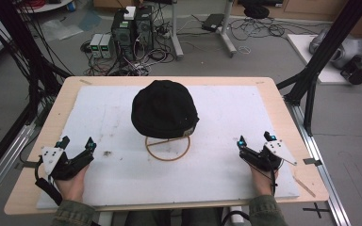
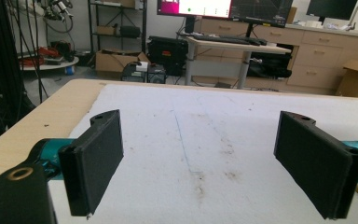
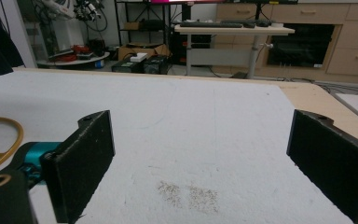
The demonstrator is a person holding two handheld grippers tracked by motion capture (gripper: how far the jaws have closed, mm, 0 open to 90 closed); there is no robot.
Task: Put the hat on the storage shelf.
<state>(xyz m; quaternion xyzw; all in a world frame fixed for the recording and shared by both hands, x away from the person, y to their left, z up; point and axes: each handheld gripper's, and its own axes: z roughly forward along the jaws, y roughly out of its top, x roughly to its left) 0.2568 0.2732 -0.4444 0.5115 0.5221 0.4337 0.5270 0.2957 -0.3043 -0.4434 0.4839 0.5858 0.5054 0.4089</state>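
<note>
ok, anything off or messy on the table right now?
Mostly fine. The black cap sits on its wire stand. The white mat has small dark smudges near the left gripper. Nothing spilled.

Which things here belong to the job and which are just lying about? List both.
Job:
black hat
wire stand under the hat
left tongs, open
right tongs, open

Lying about:
computer towers on the floor
cables on the floor
dirt specks on the white mat

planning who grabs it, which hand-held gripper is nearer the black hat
Roughly equal, the left perhaps slightly nearer. The left hand-held gripper sits at the black hat's near left, the right hand-held gripper at its near right; both open, touching nothing.
</note>
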